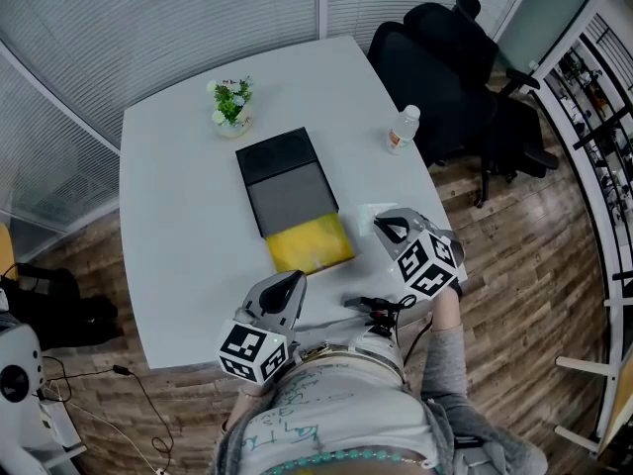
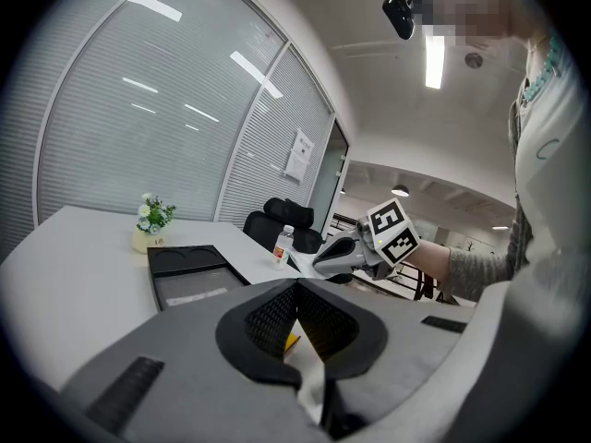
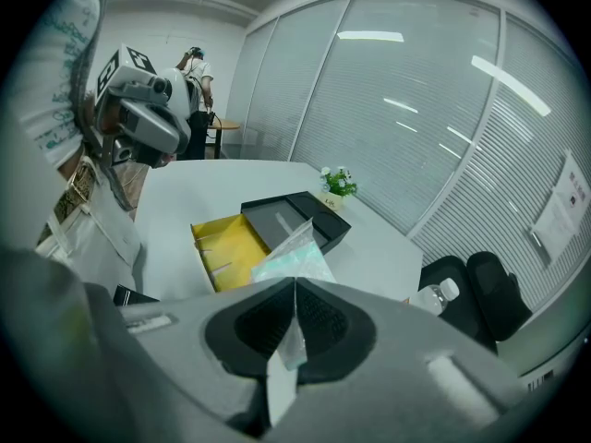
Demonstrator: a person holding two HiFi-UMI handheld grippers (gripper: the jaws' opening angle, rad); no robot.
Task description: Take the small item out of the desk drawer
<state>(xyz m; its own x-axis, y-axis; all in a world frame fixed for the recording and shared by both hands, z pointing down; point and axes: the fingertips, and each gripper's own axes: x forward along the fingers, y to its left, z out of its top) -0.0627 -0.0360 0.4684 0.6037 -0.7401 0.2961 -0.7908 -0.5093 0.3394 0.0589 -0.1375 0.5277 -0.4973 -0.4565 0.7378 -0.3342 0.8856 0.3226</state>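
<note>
While you stand at the table's [image 1: 178,216] near edge | left gripper [image 1: 294,281]: jaws together, empty, just short of the drawer | right gripper [image 1: 386,224]: clamped on the clear packet [image 3: 294,247], which juts ahead of its jaws, clear of the open yellow drawer [image 1: 309,243] to its left | black organiser [image 1: 287,178] beyond.

Yellow drawer [image 1: 311,244], black case [image 1: 278,155]

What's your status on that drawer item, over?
Right gripper shut on the plastic packet, held beside the open yellow drawer. Left gripper shut, empty. Nothing in the way.
</note>
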